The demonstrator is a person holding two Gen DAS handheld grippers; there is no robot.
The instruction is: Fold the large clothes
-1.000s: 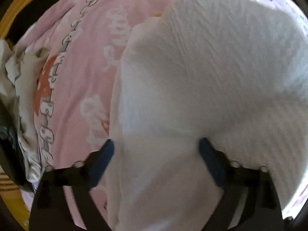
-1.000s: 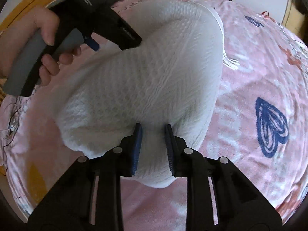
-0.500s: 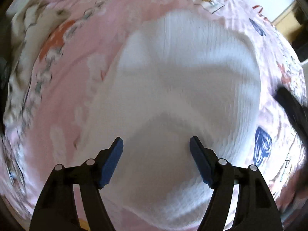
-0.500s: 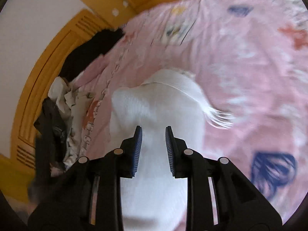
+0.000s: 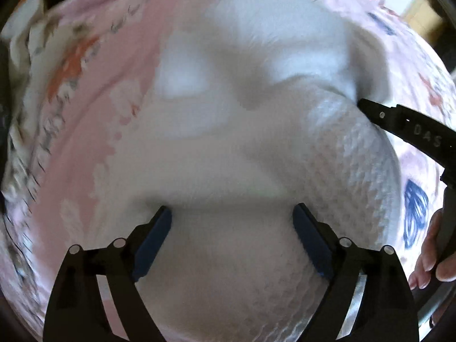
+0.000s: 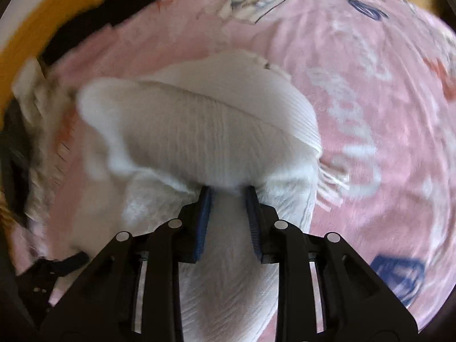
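Note:
A large white knitted garment (image 5: 228,148) lies bunched on a pink printed bedsheet (image 5: 108,91). My left gripper (image 5: 232,216) is open, its blue pads wide apart over the near part of the garment. My right gripper (image 6: 228,196) is shut on a fold of the white garment (image 6: 205,131) and holds it up from the sheet; a fringe (image 6: 330,182) hangs at its right edge. The right gripper also shows in the left wrist view (image 5: 362,104) at the garment's right side, with the person's hand (image 5: 430,256) below it.
A pile of other clothes (image 6: 31,119), pale and dark, lies at the left edge of the bed. A yellow wooden headboard (image 6: 25,28) runs behind it. The pink sheet (image 6: 370,114) stretches away to the right. Both views are motion-blurred.
The right gripper has swung round with the garment still in it, lifting a fold. The left gripper stays open and has shifted over the garment; the right gripper has come into its view.

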